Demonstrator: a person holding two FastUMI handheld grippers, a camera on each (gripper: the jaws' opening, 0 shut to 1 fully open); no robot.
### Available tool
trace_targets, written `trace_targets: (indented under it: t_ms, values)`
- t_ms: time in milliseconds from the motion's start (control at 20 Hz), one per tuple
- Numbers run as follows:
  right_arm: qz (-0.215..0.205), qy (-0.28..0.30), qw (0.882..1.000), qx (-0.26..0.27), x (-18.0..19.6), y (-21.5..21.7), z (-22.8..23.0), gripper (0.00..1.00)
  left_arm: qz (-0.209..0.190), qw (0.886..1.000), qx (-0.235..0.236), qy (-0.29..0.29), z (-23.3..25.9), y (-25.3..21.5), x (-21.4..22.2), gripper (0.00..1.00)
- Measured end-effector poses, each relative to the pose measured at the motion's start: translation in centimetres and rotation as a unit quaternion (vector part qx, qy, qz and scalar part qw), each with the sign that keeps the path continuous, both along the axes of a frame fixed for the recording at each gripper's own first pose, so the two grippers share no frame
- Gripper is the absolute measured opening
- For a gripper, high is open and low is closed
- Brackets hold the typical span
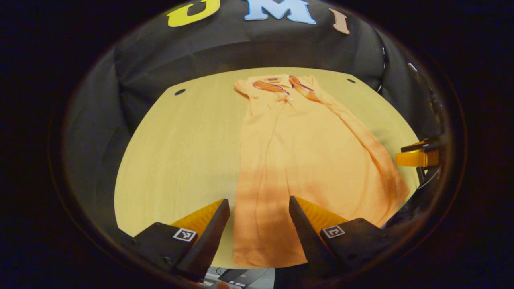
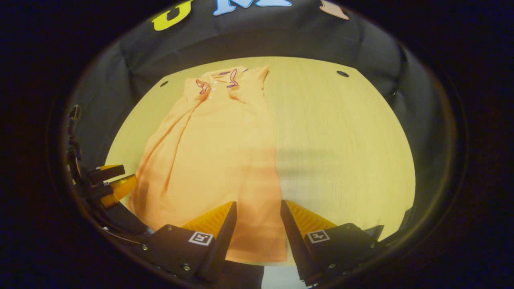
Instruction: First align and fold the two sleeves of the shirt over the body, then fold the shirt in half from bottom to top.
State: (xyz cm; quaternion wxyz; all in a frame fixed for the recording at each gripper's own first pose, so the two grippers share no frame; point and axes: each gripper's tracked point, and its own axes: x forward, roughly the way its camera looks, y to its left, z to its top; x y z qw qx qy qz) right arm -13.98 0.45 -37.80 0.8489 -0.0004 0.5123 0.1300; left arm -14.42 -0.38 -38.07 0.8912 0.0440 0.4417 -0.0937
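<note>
Bench (image 1: 176, 152) carried the orange polo shirt (image 1: 305, 152), sleeves apparently folded in, collar far from the jaws. Left gripper (image 1: 259, 208) and right gripper (image 2: 258, 210) hung over its hem, jaws spread, seemingly ready to grab it for the bottom-to-top fold.

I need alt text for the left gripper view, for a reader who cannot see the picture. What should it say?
An orange polo shirt lies flat on a light wooden table, collar at the far end, sleeves already folded in. The left gripper hovers open over the shirt's near hem, a finger on each side. The right gripper shows at the right edge.
</note>
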Motion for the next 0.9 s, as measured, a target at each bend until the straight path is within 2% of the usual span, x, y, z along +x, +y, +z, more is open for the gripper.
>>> trace_targets:
  t_ms: [100, 200, 350, 400, 600, 650, 700, 800, 850, 900]
  values:
    - [0.012, 0.022, 1.0, -0.008, -1.8, 0.1, -0.7, 0.7, -0.004, 1.0, 0.009, 0.023, -1.1, 0.4, -1.6, 0.94]
    - [0.024, 0.04, 0.999, -0.025, -2.9, -0.1, -1.6, 0.7, -0.007, 0.999, 0.016, 0.04, -1.9, 0.8, -2.7, 1.0]
    - [0.037, 0.059, 0.997, -0.045, -4.0, 0.0, -2.7, 0.7, -0.009, 0.996, 0.024, 0.081, -3.8, 1.2, -4.2, 0.98]
    - [0.038, 0.065, 0.996, -0.052, -4.2, 0.0, -3.1, 0.7, -0.012, 0.998, 0.018, 0.065, -3.4, 1.0, -3.2, 1.0]
    - [0.045, 0.079, 0.992, -0.082, -4.7, -0.1, -4.1, 0.71, -0.009, 0.997, -0.001, 0.08, -3.3, 0.5, -3.4, 1.0]
    - [0.046, 0.084, 0.992, -0.086, -4.9, -0.2, -4.0, 0.65, -0.001, 0.996, -0.006, 0.084, -3.1, 0.6, -3.6, 1.0]
    - [0.043, 0.086, 0.992, -0.086, -4.8, -0.2, -4.0, 0.71, -0.008, 0.997, -0.005, 0.082, -3.5, 0.5, -3.5, 0.98]
    - [0.039, 0.094, 0.991, -0.087, -4.8, -0.2, -4.2, 0.71, -0.023, 0.997, -0.004, 0.08, -3.4, 0.0, -3.5, 0.96]
    - [0.04, 0.092, 0.992, -0.082, -4.8, 0.0, -4.1, 0.71, -0.027, 0.996, -0.005, 0.082, -3.3, -0.1, -3.7, 0.92]
    - [0.037, 0.088, 0.992, -0.08, -4.7, 0.2, -4.0, 0.61, -0.031, 0.996, -0.007, 0.081, -3.2, -0.3, -3.5, 0.87]
